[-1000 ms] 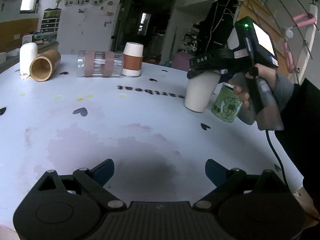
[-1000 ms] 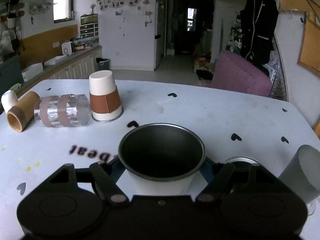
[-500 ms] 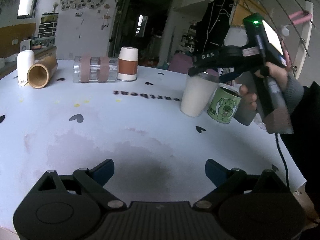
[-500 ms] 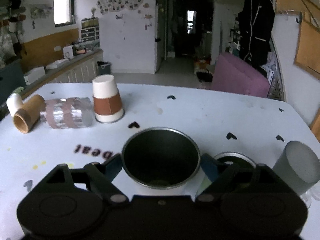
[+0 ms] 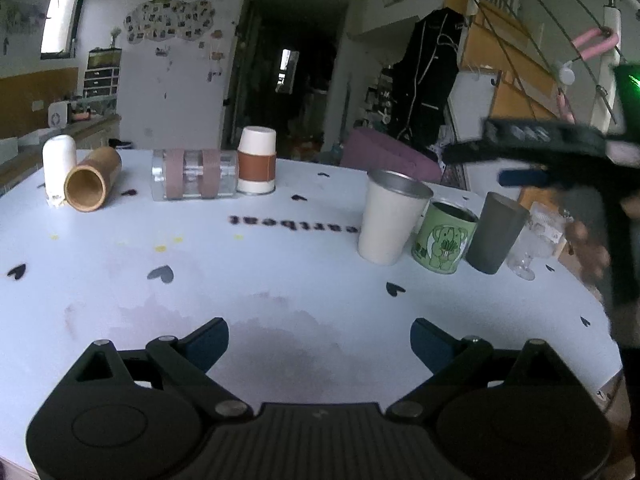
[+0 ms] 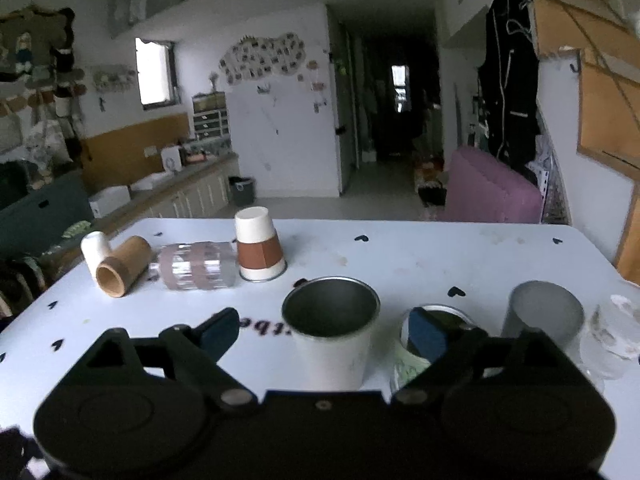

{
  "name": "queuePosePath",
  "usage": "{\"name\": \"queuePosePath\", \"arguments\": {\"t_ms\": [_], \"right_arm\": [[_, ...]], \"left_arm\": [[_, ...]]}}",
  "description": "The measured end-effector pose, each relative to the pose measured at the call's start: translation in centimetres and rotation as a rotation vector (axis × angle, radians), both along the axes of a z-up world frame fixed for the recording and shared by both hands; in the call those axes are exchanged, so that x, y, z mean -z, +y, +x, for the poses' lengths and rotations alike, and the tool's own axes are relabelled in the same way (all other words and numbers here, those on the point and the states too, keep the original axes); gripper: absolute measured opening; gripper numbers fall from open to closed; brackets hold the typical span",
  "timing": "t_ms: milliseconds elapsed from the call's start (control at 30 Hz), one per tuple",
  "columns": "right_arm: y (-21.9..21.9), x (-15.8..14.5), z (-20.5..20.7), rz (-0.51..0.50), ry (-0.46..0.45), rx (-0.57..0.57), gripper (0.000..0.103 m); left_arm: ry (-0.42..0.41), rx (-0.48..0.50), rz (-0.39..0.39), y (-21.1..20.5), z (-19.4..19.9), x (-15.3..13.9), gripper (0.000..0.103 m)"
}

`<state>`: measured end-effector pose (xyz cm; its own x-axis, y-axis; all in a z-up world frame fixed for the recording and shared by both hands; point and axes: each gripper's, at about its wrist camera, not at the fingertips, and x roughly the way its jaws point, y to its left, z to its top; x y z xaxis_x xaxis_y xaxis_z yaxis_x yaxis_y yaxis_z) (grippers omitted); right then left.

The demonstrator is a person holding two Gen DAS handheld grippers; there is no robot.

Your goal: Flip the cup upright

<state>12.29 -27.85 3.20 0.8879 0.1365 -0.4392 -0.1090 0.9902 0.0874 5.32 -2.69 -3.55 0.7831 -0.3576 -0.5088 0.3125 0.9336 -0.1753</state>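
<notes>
A white metal-lined cup (image 5: 390, 220) stands upright on the white table (image 5: 240, 272), also in the right wrist view (image 6: 332, 336). My right gripper (image 6: 326, 330) is open and raised above and behind it, apart from it; in the left wrist view its fingers (image 5: 520, 178) show blurred over the cups at the right. My left gripper (image 5: 318, 340) is open and empty near the table's front edge. A paper cup with a brown sleeve (image 5: 256, 166) stands upside down at the back.
A green cartoon mug (image 5: 444, 238), a grey cup (image 5: 494, 238) and a clear glass (image 5: 536, 236) stand upright right of the white cup. A clear taped jar (image 5: 194, 174), a brown tube (image 5: 92, 184) and a white cup (image 5: 58, 164) are at the back left.
My right gripper set the white cup down upright beside the green mug, opened, let it go and pulled back and up. My left gripper stayed low and open.
</notes>
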Motion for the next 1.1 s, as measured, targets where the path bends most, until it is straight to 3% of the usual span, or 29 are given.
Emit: {"name": "queuePosePath", "arguments": {"t_ms": [467,833,1100], "right_arm": [[-2.2,1.8,-9.9,0.008,-0.059,0.043,0.097],[-2.3,3.1,-13.7,-0.026,-0.07,0.101,0.103],[-1.7,3.0,-14.9,-0.048,-0.089,0.084,0.103]], "left_arm": [[-0.08,-0.028,0.045,-1.1,-2.3,-2.8,0.101],[-0.097,-0.066,0.067,-1.3,-3.8,-3.1,0.103],[-0.116,-0.092,0.087,-1.3,-4.5,-3.4,0.103]]}}
